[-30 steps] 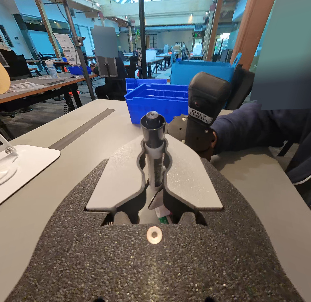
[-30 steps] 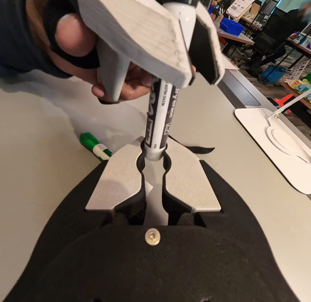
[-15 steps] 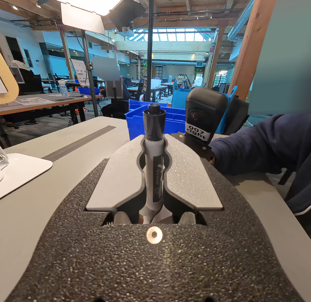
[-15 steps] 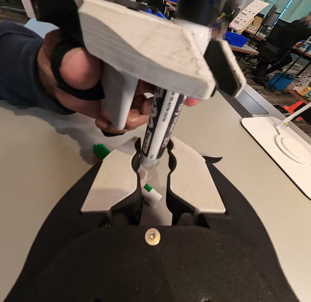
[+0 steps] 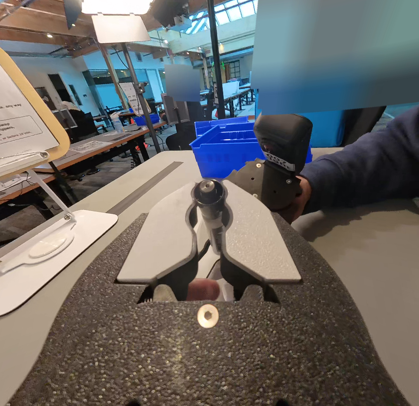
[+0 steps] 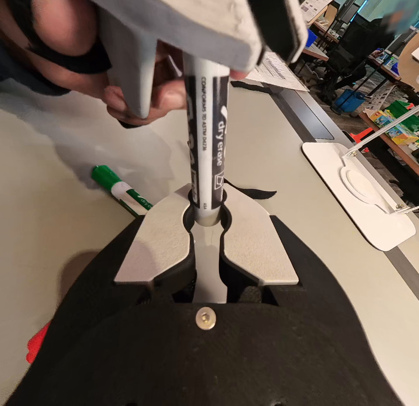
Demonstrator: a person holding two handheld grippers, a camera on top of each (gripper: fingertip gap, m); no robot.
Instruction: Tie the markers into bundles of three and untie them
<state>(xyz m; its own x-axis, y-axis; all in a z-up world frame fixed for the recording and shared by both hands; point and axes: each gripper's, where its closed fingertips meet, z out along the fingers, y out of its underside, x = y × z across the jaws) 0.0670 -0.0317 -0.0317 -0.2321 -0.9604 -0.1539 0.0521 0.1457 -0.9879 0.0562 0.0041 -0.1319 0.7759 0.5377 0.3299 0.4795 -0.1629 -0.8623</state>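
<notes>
The black marker (image 6: 205, 132) stands nearly upright in the centre of the right wrist view, gripped at both ends. Its white butt end sits in the rounded notch between the right gripper (image 6: 207, 210)'s pale fingers (image 6: 167, 232), which close on the barrel from either side. Its upper part disappears into the left gripper (image 6: 260, 32), which fills the top of that frame together with the hand (image 6: 68, 62) squeezing its trigger. In the left wrist view the same marker's black cap (image 5: 209, 198) points up at the camera from the middle of the frame, clamped narrowly between that gripper's two grey fingers (image 5: 254, 236). A green marker (image 6: 120, 191) lies flat on the grey table (image 6: 260, 146) at centre left of the right wrist view, just beside the right gripper's left finger. A black strap (image 6: 256, 192) lies on the table just right of the black marker. A white stand base (image 6: 362, 191) rests at right, and a blue bin (image 5: 224, 150) sits at upper centre of the left wrist view.
</notes>
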